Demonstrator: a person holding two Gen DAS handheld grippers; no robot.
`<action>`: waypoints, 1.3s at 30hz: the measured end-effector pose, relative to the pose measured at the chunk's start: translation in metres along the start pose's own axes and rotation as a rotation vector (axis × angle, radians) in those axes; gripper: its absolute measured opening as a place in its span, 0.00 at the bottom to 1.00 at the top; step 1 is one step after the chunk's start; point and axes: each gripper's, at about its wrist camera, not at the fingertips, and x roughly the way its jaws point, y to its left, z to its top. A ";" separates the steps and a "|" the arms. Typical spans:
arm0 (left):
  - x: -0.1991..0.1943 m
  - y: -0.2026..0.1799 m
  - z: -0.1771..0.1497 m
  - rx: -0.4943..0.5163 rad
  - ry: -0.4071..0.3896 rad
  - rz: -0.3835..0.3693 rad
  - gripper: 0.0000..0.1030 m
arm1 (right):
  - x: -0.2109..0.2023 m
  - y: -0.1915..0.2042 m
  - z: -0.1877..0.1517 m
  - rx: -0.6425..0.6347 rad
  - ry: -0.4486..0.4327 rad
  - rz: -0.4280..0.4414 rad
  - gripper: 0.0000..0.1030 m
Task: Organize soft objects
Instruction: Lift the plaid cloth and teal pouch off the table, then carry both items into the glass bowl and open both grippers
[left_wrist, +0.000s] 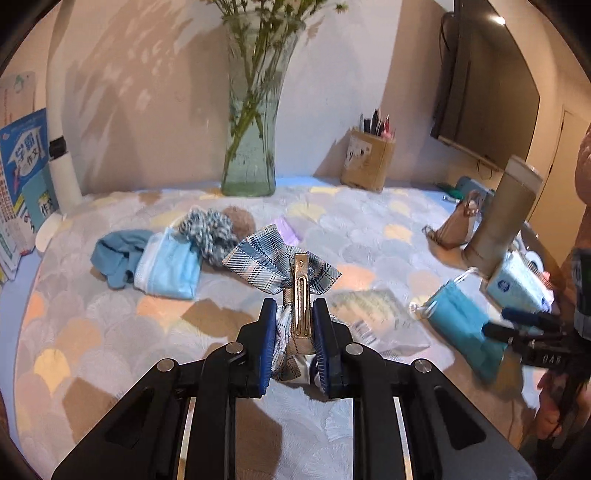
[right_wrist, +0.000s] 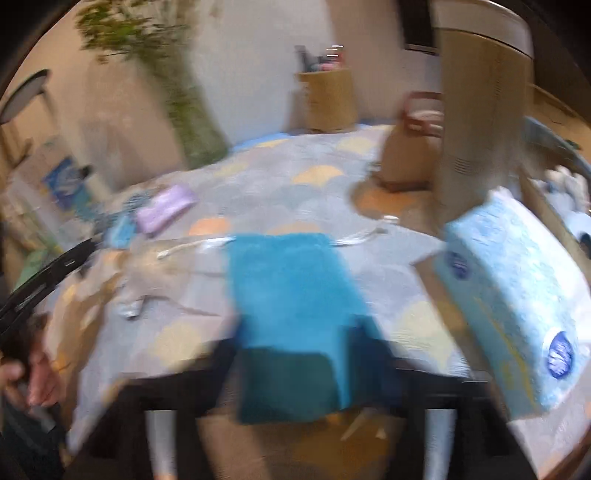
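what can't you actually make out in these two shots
- Right wrist view: motion blur smears everything; the right gripper fingertips are lost behind the teal mask, though the left wrist view shows it pinched.
- Left wrist view: the lower part of the plaid bow clip is hidden between the left gripper pads.
- Left wrist view: the brown fuzzy item is mostly covered by the checked scrunchie.
- Left wrist view: books are cut off by the left edge.

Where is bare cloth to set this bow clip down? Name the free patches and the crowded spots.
Free: the tablecloth left of the left tool, nearer than the light blue mask. Also the centre stretch between the glass vase and the plaid bow clip. Crowded: the pile around that mask, and the right side by the teal mask and tissue pack.
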 end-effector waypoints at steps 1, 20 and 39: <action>0.002 0.000 -0.002 -0.002 0.007 0.002 0.16 | 0.001 -0.002 0.001 -0.004 -0.008 -0.007 0.78; -0.018 -0.010 -0.002 0.016 -0.017 -0.039 0.16 | 0.027 0.036 -0.003 -0.177 0.089 -0.029 0.34; -0.067 -0.171 0.058 0.255 -0.129 -0.406 0.16 | -0.149 -0.075 0.031 0.173 -0.259 0.025 0.12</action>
